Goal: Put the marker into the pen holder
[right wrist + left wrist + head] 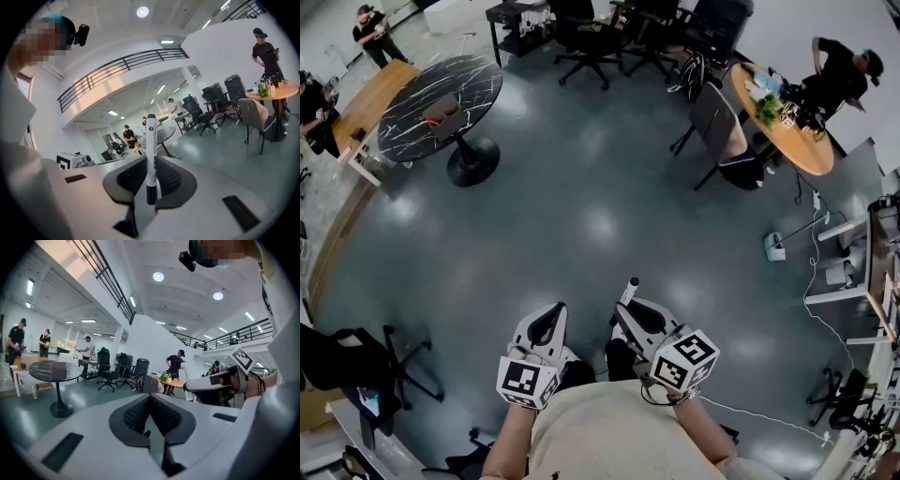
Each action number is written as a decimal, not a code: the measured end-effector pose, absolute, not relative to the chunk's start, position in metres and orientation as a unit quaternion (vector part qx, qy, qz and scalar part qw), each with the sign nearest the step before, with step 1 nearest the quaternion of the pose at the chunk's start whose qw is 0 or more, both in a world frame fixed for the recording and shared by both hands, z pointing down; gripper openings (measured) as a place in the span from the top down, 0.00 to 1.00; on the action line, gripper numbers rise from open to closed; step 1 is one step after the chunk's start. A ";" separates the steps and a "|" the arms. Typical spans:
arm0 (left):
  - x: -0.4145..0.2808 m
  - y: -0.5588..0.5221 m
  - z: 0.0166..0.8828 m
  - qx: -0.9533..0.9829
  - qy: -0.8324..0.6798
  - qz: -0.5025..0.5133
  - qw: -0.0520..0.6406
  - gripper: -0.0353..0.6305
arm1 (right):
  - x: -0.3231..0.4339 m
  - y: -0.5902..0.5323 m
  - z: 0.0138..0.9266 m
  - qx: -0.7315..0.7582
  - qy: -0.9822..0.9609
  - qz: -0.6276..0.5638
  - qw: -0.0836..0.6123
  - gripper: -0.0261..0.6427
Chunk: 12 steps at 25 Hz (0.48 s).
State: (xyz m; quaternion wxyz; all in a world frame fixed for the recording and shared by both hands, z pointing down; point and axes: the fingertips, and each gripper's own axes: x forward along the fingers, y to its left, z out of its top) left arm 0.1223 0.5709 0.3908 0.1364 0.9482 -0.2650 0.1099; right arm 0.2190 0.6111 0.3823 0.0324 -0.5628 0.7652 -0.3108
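Note:
A white marker with a black cap stands upright between the jaws of my right gripper, which is shut on it. In the head view the marker pokes forward out of the right gripper, held close in front of the person's body. My left gripper is beside it; its jaws are closed together with nothing between them. The right gripper shows at the right in the left gripper view. No pen holder is visible in any view.
A grey polished floor stretches ahead. A round black marble table stands far left with a small object on it. A round wooden table, grey chair, office chairs, floor cables and several people surround the area.

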 end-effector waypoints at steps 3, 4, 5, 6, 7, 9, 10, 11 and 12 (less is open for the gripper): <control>0.173 0.579 0.388 0.950 -0.256 0.113 0.136 0.94 | 0.267 0.616 0.379 -0.566 0.762 -0.311 0.048 0.85; 0.191 0.581 0.386 0.951 -0.252 0.113 0.139 0.94 | 0.284 0.619 0.377 -0.568 0.760 -0.311 0.053 0.85; 0.208 0.583 0.384 0.952 -0.248 0.113 0.141 0.94 | 0.301 0.621 0.375 -0.570 0.759 -0.310 0.056 0.85; 0.225 0.584 0.382 0.953 -0.243 0.113 0.142 0.94 | 0.318 0.622 0.374 -0.574 0.757 -0.307 0.059 0.85; 0.241 0.585 0.379 0.954 -0.239 0.114 0.139 0.94 | 0.335 0.624 0.373 -0.578 0.755 -0.303 0.057 0.85; 0.271 0.584 0.374 0.956 -0.237 0.114 0.132 0.94 | 0.367 0.625 0.375 -0.592 0.751 -0.289 0.041 0.85; 0.285 0.582 0.370 0.956 -0.240 0.111 0.130 0.94 | 0.383 0.624 0.376 -0.598 0.749 -0.282 0.032 0.85; 0.296 0.581 0.367 0.955 -0.245 0.106 0.130 0.94 | 0.397 0.624 0.376 -0.603 0.748 -0.276 0.025 0.85; 0.305 0.580 0.364 0.954 -0.251 0.101 0.132 0.94 | 0.409 0.623 0.376 -0.604 0.748 -0.274 0.024 0.85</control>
